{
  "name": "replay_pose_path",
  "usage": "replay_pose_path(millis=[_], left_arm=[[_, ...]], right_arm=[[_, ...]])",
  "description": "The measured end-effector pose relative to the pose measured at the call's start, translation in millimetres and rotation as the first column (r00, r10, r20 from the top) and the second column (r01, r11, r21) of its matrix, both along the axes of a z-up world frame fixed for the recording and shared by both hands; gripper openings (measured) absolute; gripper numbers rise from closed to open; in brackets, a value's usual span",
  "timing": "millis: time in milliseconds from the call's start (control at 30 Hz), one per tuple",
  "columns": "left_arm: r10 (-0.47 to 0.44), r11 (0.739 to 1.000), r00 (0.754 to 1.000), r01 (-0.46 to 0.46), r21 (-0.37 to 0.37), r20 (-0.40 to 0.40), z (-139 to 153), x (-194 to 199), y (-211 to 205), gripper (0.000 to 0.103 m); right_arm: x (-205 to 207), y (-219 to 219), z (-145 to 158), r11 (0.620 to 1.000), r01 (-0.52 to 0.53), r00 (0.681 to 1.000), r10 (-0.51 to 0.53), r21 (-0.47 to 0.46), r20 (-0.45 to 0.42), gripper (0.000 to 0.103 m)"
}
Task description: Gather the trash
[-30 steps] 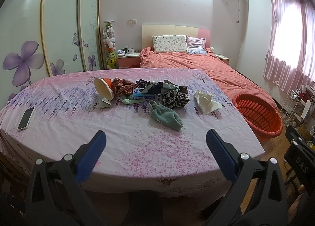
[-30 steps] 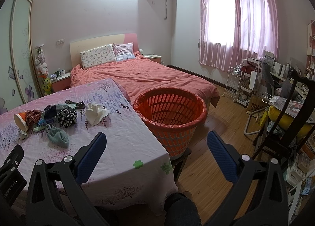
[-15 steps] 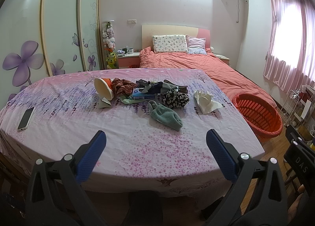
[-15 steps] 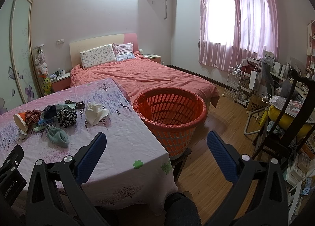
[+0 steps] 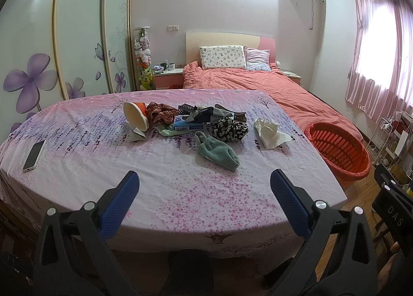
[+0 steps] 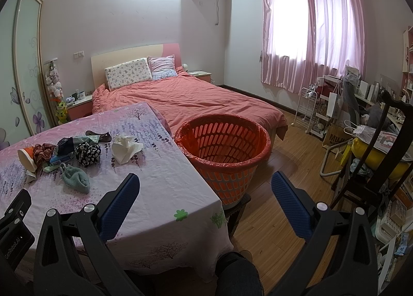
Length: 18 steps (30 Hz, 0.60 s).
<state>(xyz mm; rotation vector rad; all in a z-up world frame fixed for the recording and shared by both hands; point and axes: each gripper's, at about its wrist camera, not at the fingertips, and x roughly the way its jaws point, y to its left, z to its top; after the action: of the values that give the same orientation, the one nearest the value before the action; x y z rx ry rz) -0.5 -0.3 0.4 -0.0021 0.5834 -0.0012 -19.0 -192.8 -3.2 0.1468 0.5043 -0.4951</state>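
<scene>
Left wrist view: our left gripper (image 5: 204,187) hangs spread wide and empty over the near edge of the table (image 5: 180,192)
Right gripper (image 6: 205,190): also spread and empty, aimed between table corner and orange basket (image 6: 222,138)
Trash: crumpled tissue (image 5: 269,132) lies beside the basket side of the clutter, apart from the green sock (image 5: 216,151) and the phone (image 5: 34,151)
Step, as we judge it: reach for the tissue first
Doing it well: we should come down over its peak, pinch only paper, and leave the cloth alone
</scene>
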Motion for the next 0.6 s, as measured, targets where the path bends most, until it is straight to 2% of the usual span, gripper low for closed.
replay_pose_path(millis=[600], left_arm=[[0.000, 1.000, 1.000, 0.000, 0.000, -0.001, 2.3, -2.8, -2.5, 0.099]], right_arm=[[0.7, 0.7, -1.5, 1.000, 0.000, 1.000, 0.000, 0.000, -0.001, 0.101]])
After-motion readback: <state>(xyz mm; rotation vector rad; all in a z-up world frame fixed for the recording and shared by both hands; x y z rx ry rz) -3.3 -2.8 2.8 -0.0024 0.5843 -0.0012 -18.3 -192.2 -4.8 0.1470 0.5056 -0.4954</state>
